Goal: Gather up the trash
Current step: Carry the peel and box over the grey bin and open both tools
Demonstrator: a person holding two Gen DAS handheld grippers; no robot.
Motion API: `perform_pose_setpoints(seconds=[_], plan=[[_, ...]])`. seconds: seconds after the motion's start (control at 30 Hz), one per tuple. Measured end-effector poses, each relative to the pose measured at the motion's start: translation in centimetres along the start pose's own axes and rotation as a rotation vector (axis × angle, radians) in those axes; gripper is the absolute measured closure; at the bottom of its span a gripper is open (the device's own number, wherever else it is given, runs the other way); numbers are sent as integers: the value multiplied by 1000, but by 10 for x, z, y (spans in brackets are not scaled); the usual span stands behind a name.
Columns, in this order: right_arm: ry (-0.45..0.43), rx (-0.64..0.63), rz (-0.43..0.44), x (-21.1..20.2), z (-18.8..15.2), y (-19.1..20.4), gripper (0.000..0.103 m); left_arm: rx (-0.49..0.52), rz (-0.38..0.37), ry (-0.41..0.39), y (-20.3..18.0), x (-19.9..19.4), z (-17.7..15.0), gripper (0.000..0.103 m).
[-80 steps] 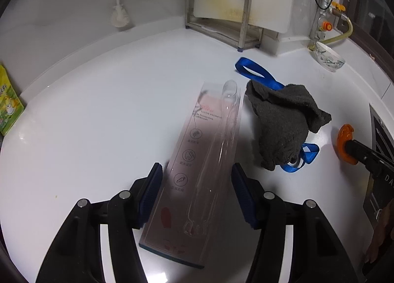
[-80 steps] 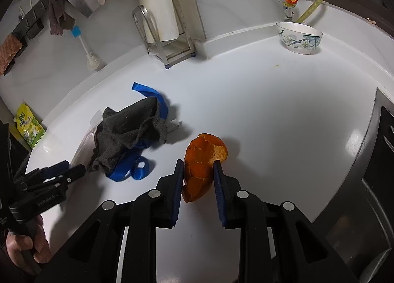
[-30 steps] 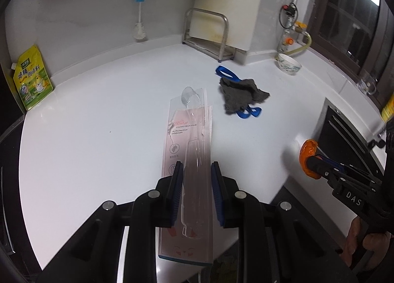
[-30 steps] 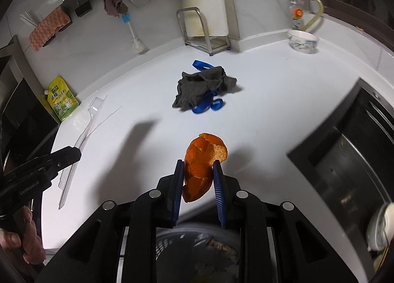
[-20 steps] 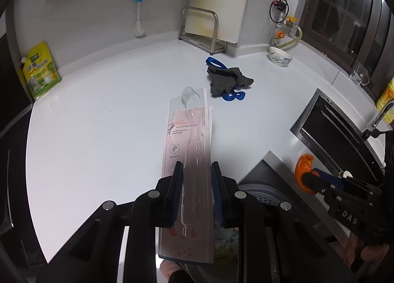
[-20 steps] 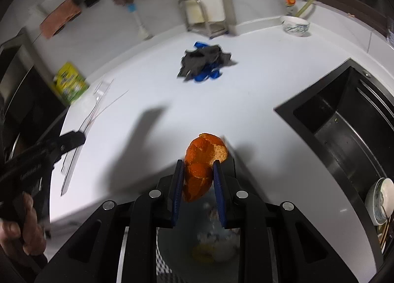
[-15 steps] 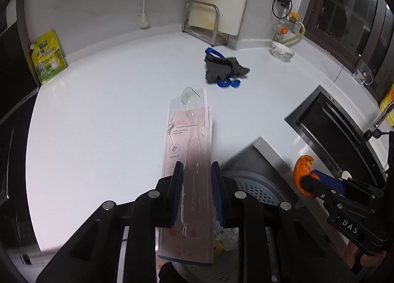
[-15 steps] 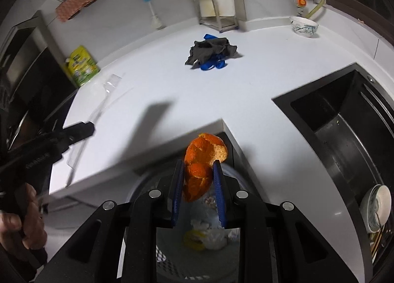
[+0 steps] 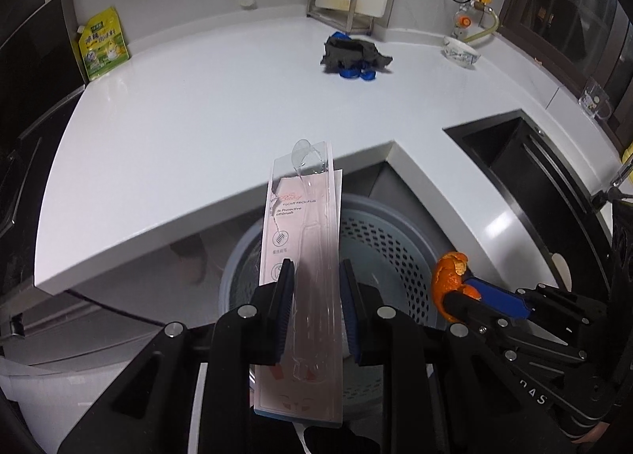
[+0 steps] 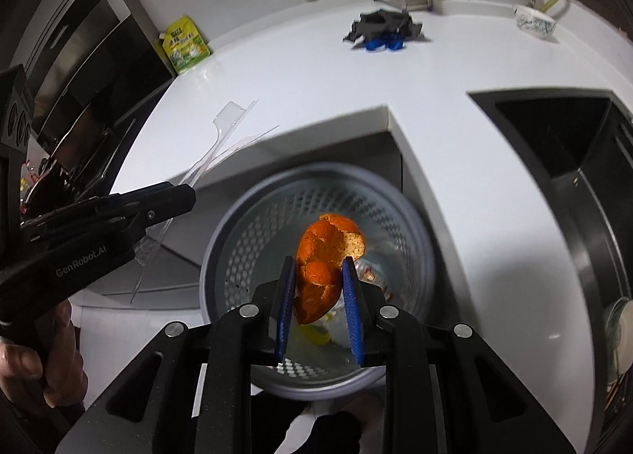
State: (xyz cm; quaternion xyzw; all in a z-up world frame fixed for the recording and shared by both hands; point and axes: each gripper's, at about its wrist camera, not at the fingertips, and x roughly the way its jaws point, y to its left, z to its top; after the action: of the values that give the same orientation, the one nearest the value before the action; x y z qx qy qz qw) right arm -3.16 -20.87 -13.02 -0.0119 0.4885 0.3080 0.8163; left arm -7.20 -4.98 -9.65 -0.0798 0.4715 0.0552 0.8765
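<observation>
Orange peel (image 10: 330,256), clear pink-printed toothbrush package (image 9: 302,240), grey perforated bin (image 10: 237,240), white counter (image 9: 198,118), blue gripper pads (image 10: 285,303).

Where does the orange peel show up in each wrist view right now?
Left wrist view: orange peel at lower right, clamped in the right gripper beside the bin.
Right wrist view: lower centre, between the blue fingers, above the bin.
Shared landmark: the dark cloth on the counter.

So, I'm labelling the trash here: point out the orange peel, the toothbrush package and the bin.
orange peel (image 10: 330,256), right wrist view, upper lobe.
toothbrush package (image 9: 306,224), left wrist view, printed card.
bin (image 10: 221,244), right wrist view, left rim.
</observation>
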Motion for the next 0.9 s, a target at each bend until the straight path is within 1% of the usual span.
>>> perform_pose_setpoints(seconds=[0.17,0.37,0.5,0.6,0.63,0.67,0.7,0.73,0.77,0.8,0.83,0.9], plan=[[14,14,-3,15,-11,-3,80,22,0,50,0,16,-19,80],[51,19,-4,38,-19,-6,80,8,-23,119,4,42,-35,80],[66,33,-6,48,-21,-10,80,0,-21,136,4,52,-37,79],[54,75,30,47,-21,-16,78,-16,-36,138,7,54,-36,79],[49,81,27,45,-21,-17,77,-23,-39,136,8,53,-36,79],[48,80,24,44,-20,-17,77,-28,-42,133,9,53,-35,76],[47,78,23,44,-21,-17,76,-33,-43,130,11,52,-34,67],[46,77,20,43,-21,-17,74,-39,-39,124,12,49,-34,60],[45,76,18,41,-22,-16,70,-43,-32,115,13,47,-34,44],[42,75,14,40,-24,-16,62,-47,-21,98,15,43,-34,37],[37,73,7,39,-23,-15,59,-49,-17,90,16,41,-34,37],[24,68,-7,36,-23,-14,58,-54,-8,92,19,39,-33,37]])
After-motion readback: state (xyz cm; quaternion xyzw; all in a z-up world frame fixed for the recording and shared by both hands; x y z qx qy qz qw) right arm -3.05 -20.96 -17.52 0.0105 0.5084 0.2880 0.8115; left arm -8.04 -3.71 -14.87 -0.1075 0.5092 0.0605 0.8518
